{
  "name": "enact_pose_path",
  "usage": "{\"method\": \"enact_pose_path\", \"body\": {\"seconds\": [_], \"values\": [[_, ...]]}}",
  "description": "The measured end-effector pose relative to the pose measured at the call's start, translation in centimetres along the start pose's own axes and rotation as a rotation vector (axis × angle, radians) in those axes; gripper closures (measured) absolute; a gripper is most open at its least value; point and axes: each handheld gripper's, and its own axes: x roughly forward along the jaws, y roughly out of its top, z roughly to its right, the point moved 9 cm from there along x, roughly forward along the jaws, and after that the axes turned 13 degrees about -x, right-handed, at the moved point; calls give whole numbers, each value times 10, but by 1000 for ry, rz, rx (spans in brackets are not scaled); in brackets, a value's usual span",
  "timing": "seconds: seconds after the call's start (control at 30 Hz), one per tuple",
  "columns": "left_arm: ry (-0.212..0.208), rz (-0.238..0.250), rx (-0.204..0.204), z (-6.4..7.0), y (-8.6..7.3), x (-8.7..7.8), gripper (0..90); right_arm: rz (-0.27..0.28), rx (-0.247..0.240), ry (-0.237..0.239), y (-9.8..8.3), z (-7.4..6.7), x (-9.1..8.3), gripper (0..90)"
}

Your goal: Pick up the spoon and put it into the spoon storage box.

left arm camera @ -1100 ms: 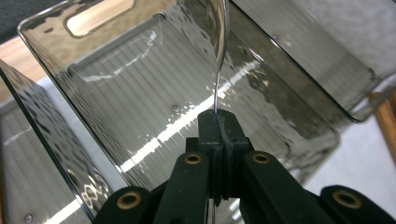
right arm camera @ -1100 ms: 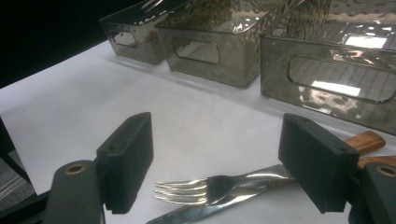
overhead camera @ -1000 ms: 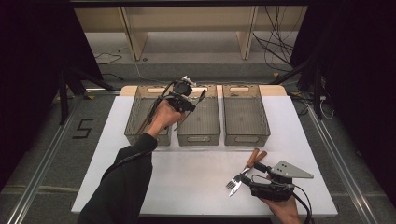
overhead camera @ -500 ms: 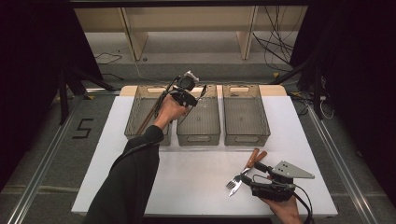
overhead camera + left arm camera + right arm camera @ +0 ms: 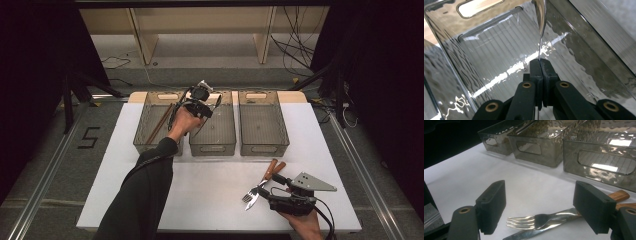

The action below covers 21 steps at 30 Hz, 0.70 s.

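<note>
My left gripper (image 5: 202,103) hangs over the middle bin (image 5: 212,148) of three smoky clear bins. In the left gripper view its jaws (image 5: 540,63) are shut on a thin metal utensil (image 5: 541,30), seen edge-on and rising toward the bin's far wall. Near the table's front right, my right gripper (image 5: 270,186) rests open. Between its pads (image 5: 541,202) lies a steel fork (image 5: 534,220) on top of a knife (image 5: 529,233); both have wooden handles (image 5: 273,168). The pads stand apart from both.
The left bin (image 5: 150,145) holds long brown sticks (image 5: 160,123). The right bin (image 5: 265,148) stands beside the middle one. All three sit at the back of the white table (image 5: 210,195). Cables trail on the floor beyond.
My left gripper has sunk a little toward the middle bin, still shut on the utensil. The right gripper, fork and knife have not moved.
</note>
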Motion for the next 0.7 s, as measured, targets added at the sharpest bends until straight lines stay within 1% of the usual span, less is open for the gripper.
{"method": "enact_pose_path", "body": {"seconds": [0.13,0.27,0.3,0.33,0.37,0.43,0.5,0.63,0.7], "values": [[-1,-4,-5,0,-2,2,882,2,-2,1,0,0,0,270],[-17,-2,-17,2,-3,4,872,1,0,2,0,0,0,270],[-20,2,-22,2,-3,4,840,1,-1,2,0,0,0,270],[-21,3,-27,2,-3,4,785,1,0,2,0,-1,0,270],[-26,0,-29,3,-3,4,711,1,0,2,0,0,0,270],[-30,-1,-28,5,-4,3,604,1,0,2,0,-1,0,270],[-41,4,-22,6,-4,0,564,1,0,2,0,-1,0,270],[-63,8,-22,11,-5,-7,475,1,0,2,0,-1,0,270],[-71,22,-19,14,-6,-13,432,0,2,0,0,-1,0,270]]}}
